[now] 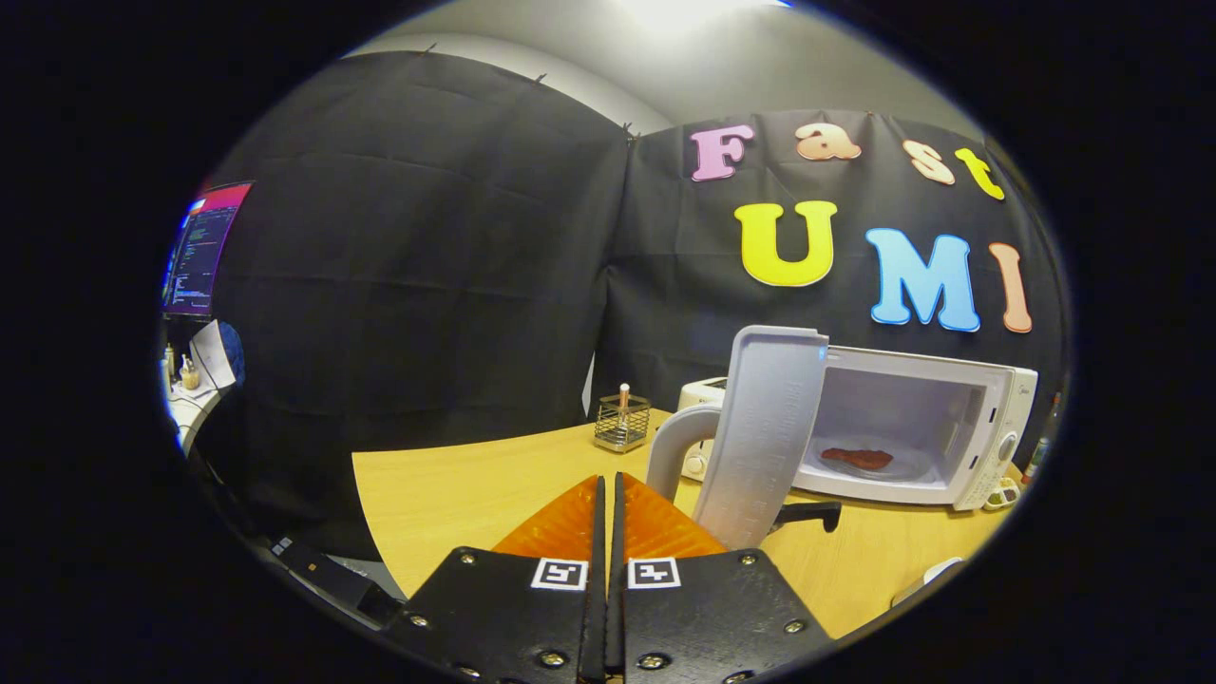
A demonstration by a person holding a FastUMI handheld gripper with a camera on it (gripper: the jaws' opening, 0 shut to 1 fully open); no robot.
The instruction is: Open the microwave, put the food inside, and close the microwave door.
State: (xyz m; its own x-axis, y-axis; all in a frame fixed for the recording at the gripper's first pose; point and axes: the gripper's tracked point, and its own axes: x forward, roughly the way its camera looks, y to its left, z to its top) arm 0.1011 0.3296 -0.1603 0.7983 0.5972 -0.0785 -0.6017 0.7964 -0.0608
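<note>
One step left: food point(857, 458) lies on the plate inside the white microwave point(988, 418), whose door point(765, 432) stands wide open.
Gripper point(608, 489) sits left of the door, fingers pressed together, holding nothing. A glancing push could slip off the door's handle point(676, 446) or shove the microwave along the wooden table point(446, 494). A dark handle point(807, 515) pokes from behind the door; what it belongs to stays hidden.

You have no wording here that can be read. The microwave point(993, 385), far right, carries a small mark too tiny to make out. Your gripper point(608, 484), fingers closed together on nothing, bears two square black-and-white marker tags point(559, 574).
</note>
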